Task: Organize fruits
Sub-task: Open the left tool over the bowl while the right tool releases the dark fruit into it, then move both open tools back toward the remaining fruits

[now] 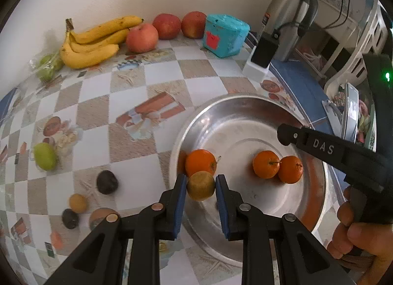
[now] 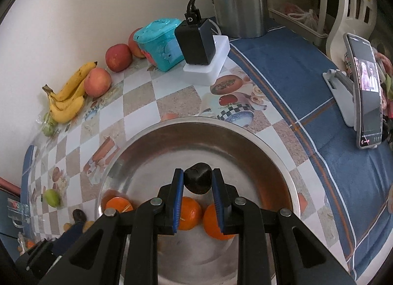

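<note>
On the bench (image 1: 159,68), small fruits lie left of a metal bowl (image 1: 245,103). The left claw (image 1: 200,185) pinches a yellow-green fruit (image 1: 201,186) over the bowl's near side; the right claw (image 2: 197,180) pinches a dark fruit (image 2: 197,178) above the oranges (image 2: 188,212). Released high, either fruit may bounce or roll out.

Three oranges (image 1: 266,164) in pan (image 1: 194,122) on desk (image 1: 159,81). Bananas (image 1: 93,41) and apples (image 1: 142,37) at back by wall; small fruits (image 1: 106,182) left of pan.
</note>
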Motion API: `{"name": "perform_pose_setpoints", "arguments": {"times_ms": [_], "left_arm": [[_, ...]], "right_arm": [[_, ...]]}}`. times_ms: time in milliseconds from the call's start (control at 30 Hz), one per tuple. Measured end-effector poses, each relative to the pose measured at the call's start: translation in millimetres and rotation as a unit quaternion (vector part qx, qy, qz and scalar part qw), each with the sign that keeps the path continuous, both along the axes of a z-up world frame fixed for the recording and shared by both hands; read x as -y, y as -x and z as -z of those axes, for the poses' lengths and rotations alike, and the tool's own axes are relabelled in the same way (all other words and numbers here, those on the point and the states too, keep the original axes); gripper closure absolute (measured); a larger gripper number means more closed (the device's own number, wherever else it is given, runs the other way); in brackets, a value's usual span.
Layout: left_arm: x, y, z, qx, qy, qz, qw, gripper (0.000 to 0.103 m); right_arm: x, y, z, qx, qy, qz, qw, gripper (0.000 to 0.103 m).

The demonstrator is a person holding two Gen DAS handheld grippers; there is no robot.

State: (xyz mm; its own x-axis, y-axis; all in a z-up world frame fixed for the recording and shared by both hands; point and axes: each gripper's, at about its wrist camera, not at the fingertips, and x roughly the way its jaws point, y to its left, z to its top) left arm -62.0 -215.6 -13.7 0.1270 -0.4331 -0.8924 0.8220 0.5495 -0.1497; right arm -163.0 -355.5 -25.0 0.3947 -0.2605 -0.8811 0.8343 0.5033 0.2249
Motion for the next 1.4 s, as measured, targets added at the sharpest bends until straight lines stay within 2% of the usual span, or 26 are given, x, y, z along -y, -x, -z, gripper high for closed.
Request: {"name": "perform_pose_setpoints", "arguments": {"times_ms": [133,367,400,467,533,600,667,800,867,1067,1400], "left_arm": [[5.0,9.8,11.0,0.013,-0.02,0.014,0.9996,0.077],[3.7,8.7,9.6,0.016,-0.018,0.013,0.9996,0.075],[3.3,8.0,8.9,0.016,-0.016,0.012,0.9997,0.074],[3.3,8.0,7.0,0.015,-0.013,0.012,0.9997,0.066],[3.4,8.6,5.6,0.013,-0.011,0.014,0.9998,0.065],[4.2,8.0,4.0,0.012,-0.01,0.013,0.9998,0.065],[3.2,6.4,1.2,0.011,-0.006,0.01,0.9999,0.065],[0.4,0.7,-4.9,0.007,0.001,-0.003,1.0,0.063],[-1.1,-3.1,-6.4,0.004,0.002,-0.011,0.9999,0.058],[-12.3,-25.3,-9.6,-0.003,-0.009,-0.059,0.9982,0.057],[-49.8,-66.6,-29.3,-0.009,-0.008,-0.167,0.9858,0.057]], "right_arm": [[2.3,0.1,5.9,-0.003,-0.004,0.002,1.0,0.078],[5.6,1.9,8.8,-0.005,-0.008,0.009,1.0,0.078],[5.5,1.7,9.0,-0.005,-0.009,0.008,1.0,0.078],[4.9,0.8,9.3,-0.006,-0.01,0.006,1.0,0.078],[4.1,-0.7,8.8,-0.009,-0.009,0.003,1.0,0.078],[3.3,-1.2,6.8,-0.008,-0.007,0.002,1.0,0.076],[2.7,-1.6,4.0,-0.005,-0.004,0.002,1.0,0.066],[0.4,-2.6,-5.8,0.001,0.006,-0.001,1.0,0.066],[-0.9,-3.1,-9.7,0.002,0.008,-0.004,1.0,0.065],[-5.0,-4.2,-18.1,-0.024,0.006,-0.003,1.0,0.065],[-14.3,-3.0,-18.1,-0.046,-0.021,-0.009,0.999,0.065]]}}
